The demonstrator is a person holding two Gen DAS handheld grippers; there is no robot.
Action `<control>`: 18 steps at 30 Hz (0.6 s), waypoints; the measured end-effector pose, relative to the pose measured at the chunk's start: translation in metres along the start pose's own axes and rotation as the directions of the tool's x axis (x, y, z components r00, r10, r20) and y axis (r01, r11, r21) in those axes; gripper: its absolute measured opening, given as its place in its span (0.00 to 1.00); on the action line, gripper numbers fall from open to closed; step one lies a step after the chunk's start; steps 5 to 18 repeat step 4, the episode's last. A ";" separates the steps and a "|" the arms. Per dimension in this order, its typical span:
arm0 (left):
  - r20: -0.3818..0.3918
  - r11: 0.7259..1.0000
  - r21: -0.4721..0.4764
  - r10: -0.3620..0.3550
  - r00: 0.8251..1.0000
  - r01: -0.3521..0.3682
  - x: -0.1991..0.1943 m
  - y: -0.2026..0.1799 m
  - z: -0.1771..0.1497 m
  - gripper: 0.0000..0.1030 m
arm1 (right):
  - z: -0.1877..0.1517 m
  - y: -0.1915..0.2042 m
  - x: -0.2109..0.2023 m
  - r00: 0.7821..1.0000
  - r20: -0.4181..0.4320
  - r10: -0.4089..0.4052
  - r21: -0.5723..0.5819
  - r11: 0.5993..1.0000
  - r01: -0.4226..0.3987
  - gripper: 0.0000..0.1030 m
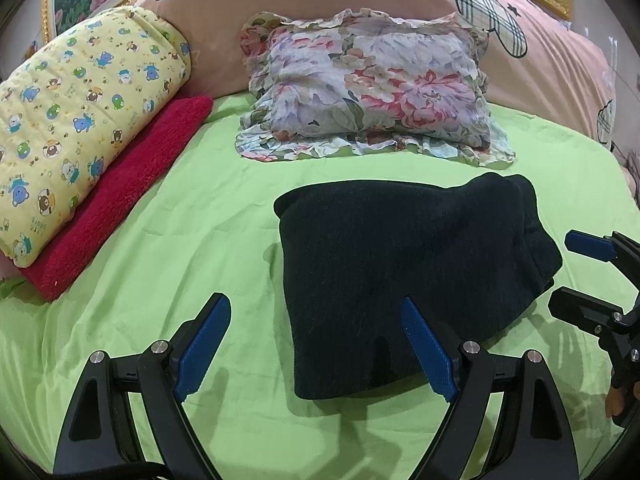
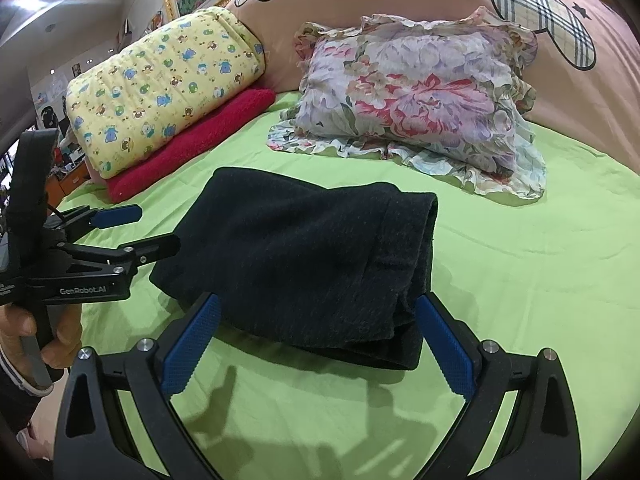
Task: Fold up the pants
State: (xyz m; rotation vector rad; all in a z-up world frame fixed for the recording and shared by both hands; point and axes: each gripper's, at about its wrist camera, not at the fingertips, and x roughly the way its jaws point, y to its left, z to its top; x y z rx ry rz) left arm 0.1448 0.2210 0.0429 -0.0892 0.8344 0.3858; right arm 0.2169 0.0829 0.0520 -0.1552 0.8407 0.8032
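Green bedsheet (image 1: 160, 240) under folded black pants (image 1: 400, 272), left tool (image 1: 316, 344) and right tool (image 2: 316, 340) both spread wide, empty.

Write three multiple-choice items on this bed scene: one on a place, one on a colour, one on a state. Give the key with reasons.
1. What lies under the yellow bear-print quilt?
A. the floral pillow
B. a red towel
C. the pants

2. What colour is the bed sheet?
A. white
B. blue
C. light green

3. How are the dark pants?
A. folded into a compact stack
B. spread out full length
C. hanging off a gripper

Key: 1 B, the red towel sticks out beneath the quilt. 2 C, green shows all around the pants. 3 A, layered edges show at the bundle's side, and both grippers are clear of it.
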 end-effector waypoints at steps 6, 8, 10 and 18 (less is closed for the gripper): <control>-0.006 1.000 0.007 0.003 1.000 -0.003 0.001 -0.005 -0.001 0.85 | -0.001 -0.002 -0.001 1.000 0.003 0.001 0.010 1.000 -0.001 0.95; -0.006 1.000 0.007 0.003 1.000 -0.003 0.001 -0.005 -0.001 0.85 | -0.001 -0.002 -0.001 1.000 0.003 0.001 0.010 1.000 -0.001 0.95; -0.006 1.000 0.007 0.003 1.000 -0.003 0.001 -0.005 -0.001 0.85 | -0.001 -0.002 -0.001 1.000 0.003 0.001 0.010 1.000 -0.001 0.95; -0.006 1.000 0.007 0.003 1.000 -0.003 0.001 -0.005 -0.001 0.85 | -0.001 -0.002 -0.001 1.000 0.003 0.001 0.010 1.000 -0.001 0.95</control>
